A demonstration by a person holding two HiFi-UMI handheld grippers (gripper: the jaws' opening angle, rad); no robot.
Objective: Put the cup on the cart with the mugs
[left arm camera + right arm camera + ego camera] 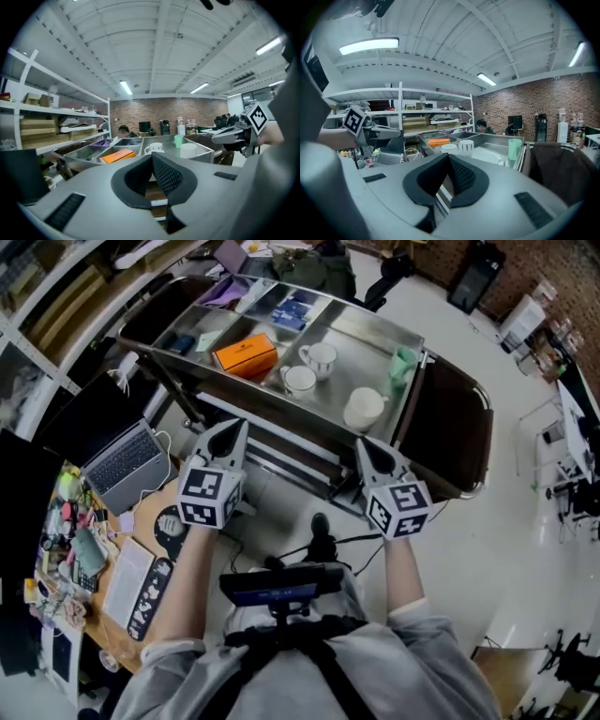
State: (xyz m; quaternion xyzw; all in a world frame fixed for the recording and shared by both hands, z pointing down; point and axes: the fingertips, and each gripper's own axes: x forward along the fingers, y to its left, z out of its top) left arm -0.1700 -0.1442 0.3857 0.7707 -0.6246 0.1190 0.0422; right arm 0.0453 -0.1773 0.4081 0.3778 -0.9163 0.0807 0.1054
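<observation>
**Cup [364,409] sits on the cart [427,360], both tools shut and empty**

I've got the white cup in the cart's tray, standing near the front right. The two mugs [309,369] are just beside it to the left. Further left there's an orange box [246,354], and a green cup [403,367] stands against the right rim. To me the job looks done, or close to it.

The left tool [236,427] hangs in front of the cart, short of the tray. Its own view shows the pads pressed together with nothing between them. It's the same with the right tool [367,448]: jaws together, holding nothing, and well clear of the cup.

If I have to shift the cup again, here's how I read it. It looks like a rigid, smooth-walled piece, probably ceramic, so light enough for one tool but slick, and likely to chip against that steel tray. I can't make out a handle from here. I'd pinch across the wall at the rim, one pad inside and one outside, or span the body if the jaws open wide enough. I'd squeeze gently, lift straight up and keep it away from the mugs.
</observation>
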